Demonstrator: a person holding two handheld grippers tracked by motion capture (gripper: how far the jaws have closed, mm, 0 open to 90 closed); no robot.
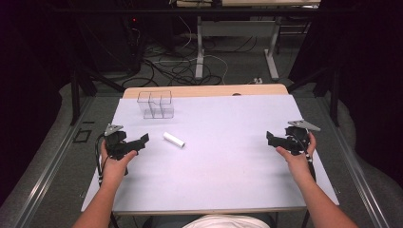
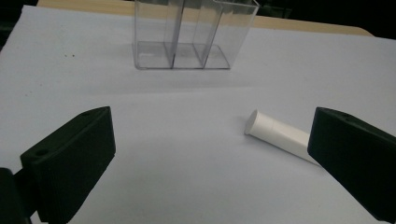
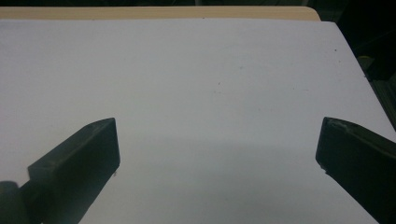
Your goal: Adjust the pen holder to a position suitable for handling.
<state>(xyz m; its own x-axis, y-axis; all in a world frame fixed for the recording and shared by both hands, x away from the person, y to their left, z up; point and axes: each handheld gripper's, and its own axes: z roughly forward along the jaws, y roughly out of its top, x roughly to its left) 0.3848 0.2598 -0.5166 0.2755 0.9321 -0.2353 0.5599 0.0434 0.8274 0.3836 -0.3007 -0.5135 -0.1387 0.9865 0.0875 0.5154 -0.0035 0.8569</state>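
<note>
Left tongs (image 2: 205,158) gaping empty, right tongs (image 3: 217,154) likewise | white tube (image 2: 280,136) lying mid-right: probably light, rigid, rolling easily | gripping across its middle looking safest

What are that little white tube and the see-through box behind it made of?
Tube: looks like matte white plastic or card; smooth, dull, with no glare and a flat round end. I can't tell which.
Box: probably clear hard plastic, acrylic-like; the table shows through its glossy walls and dividers, whose edges catch the light.
</note>
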